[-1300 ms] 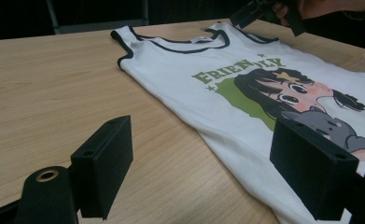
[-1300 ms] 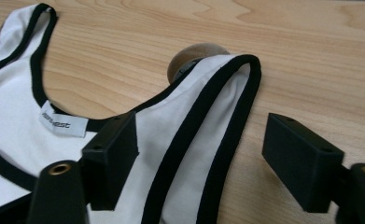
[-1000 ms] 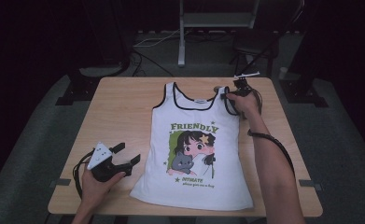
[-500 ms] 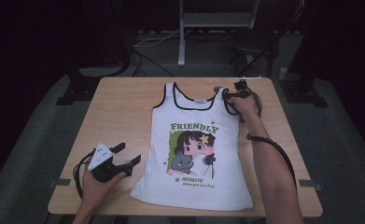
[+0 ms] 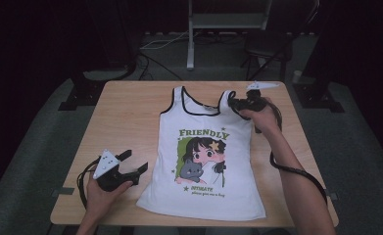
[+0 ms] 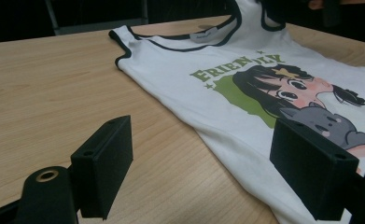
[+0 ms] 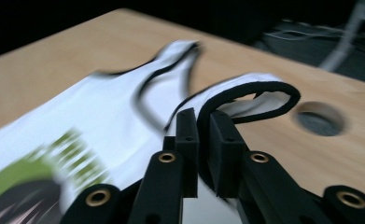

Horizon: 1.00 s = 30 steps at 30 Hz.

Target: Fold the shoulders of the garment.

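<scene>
White tank top [image 5: 206, 161] lies flat on the desk [image 5: 130, 117], print up. Light, limp knit; best gripped at the bound strap or hem edges. Right tool [image 7: 203, 122] just closed, apparently pinching the black-trimmed strap [image 7: 259, 95]. Left tool [image 6: 203, 163] gapes wide, empty, just beside the side seam.

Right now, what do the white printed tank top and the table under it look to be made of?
White printed tank top with black trim: soft knit fabric, probably cotton; it drapes and wrinkles, matte. Light brown table: wood or wood-look laminate, with visible grain lines and a smooth, faintly glossy finish.
</scene>
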Available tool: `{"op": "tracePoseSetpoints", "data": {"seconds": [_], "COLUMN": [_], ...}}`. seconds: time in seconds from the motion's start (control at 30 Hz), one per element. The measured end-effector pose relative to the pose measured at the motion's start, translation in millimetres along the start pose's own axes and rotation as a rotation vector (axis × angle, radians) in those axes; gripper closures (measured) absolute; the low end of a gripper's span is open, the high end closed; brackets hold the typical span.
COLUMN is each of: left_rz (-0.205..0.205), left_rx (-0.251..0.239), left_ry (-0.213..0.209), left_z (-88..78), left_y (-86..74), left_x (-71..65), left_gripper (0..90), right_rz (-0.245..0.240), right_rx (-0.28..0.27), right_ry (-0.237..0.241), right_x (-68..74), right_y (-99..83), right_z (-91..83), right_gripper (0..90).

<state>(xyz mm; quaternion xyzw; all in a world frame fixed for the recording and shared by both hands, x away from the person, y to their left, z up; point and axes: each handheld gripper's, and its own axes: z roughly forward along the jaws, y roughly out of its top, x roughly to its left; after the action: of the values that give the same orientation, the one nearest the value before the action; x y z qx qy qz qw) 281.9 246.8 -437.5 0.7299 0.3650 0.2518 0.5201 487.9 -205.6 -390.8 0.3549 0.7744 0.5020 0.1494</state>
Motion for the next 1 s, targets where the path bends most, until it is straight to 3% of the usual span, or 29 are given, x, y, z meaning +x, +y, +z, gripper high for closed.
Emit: {"op": "tracePoseSetpoints", "data": {"seconds": [0.03,0.07,0.1,0.17,0.27,0.37,0.47,0.6,0.7,1.0], "left_rz": [0.006,0.006,0.007,0.009,0.008,0.011,0.013,0.009,0.012,0.012], "left_rx": [-0.001,-0.001,-0.001,0.000,0.000,0.001,0.000,-0.002,-0.003,-0.005], "left_ry": [0.003,0.003,0.002,0.002,0.002,0.001,0.002,0.002,0.003,0.002], "left_z": [-0.1,-0.1,0.1,0.4,0.3,0.3,0.3,0.1,0.1,0.0], "left_y": [0.0,0.0,0.0,0.2,0.2,0.2,0.2,0.0,0.0,-0.2], "left_x": [-0.1,-0.1,-0.3,-0.7,-0.6,-0.8,-1.0,-0.8,-1.4,-2.0], "left_gripper": [20.9,20.9,20.9,20.9,20.9,20.9,20.9,20.9,20.9,20.9], "right_rz": [-0.041,-0.041,-0.106,-0.137,-0.151,-0.113,-0.114,-0.179,-0.192,-0.152], "right_rx": [0.019,0.019,0.059,0.066,0.068,0.066,0.071,0.121,0.151,0.217], "right_ry": [0.028,0.028,0.098,0.141,0.135,0.078,0.071,0.057,0.066,0.097], "right_x": [8.8,8.8,26.1,36.1,40.4,38.4,40.5,51.4,52.7,42.1], "right_y": [-3.3,-3.3,-11.4,-16.8,-19.3,-19.3,-18.4,-17.2,-15.8,-11.6], "right_z": [-2.6,-2.6,-8.5,-15.3,-21.1,-24.7,-20.1,10.4,28.6,60.8], "right_gripper": [80.3,80.3,75.0,69.2,65.0,54.3,50.0,43.9,43.0,41.0]}}
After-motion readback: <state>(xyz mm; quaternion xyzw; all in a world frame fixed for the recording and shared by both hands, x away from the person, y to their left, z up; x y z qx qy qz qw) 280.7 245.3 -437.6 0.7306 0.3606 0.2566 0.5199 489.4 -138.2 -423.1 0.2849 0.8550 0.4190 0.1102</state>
